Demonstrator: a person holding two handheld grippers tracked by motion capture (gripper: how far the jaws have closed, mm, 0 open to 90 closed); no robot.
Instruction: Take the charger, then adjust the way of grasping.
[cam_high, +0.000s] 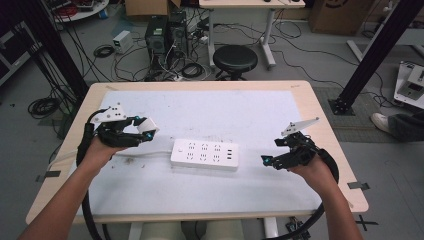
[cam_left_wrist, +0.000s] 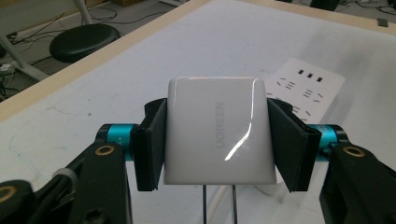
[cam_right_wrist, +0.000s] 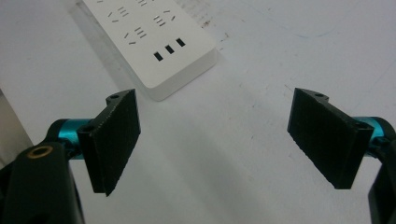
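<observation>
A white power strip (cam_high: 205, 154) lies flat in the middle of the white mat; it also appears as the power strip (cam_left_wrist: 303, 88) and the power strip (cam_right_wrist: 149, 42). Left of it and above the mat, my left gripper (cam_high: 145, 131) is shut on a white UGREEN charger (cam_left_wrist: 218, 133), also seen as the charger (cam_high: 148, 125). Its two metal prongs (cam_left_wrist: 219, 205) point toward the camera side. My right gripper (cam_high: 267, 161) hovers just right of the strip, open (cam_right_wrist: 217, 144), with only bare mat between its pads.
The strip's white cable (cam_high: 145, 151) runs left under my left hand. The mat covers a wooden table (cam_high: 320, 115). Beyond the far edge stand a black stool (cam_high: 235, 58), computer towers (cam_high: 165, 32) and loose floor cables. A shoe (cam_high: 382, 121) shows at the right.
</observation>
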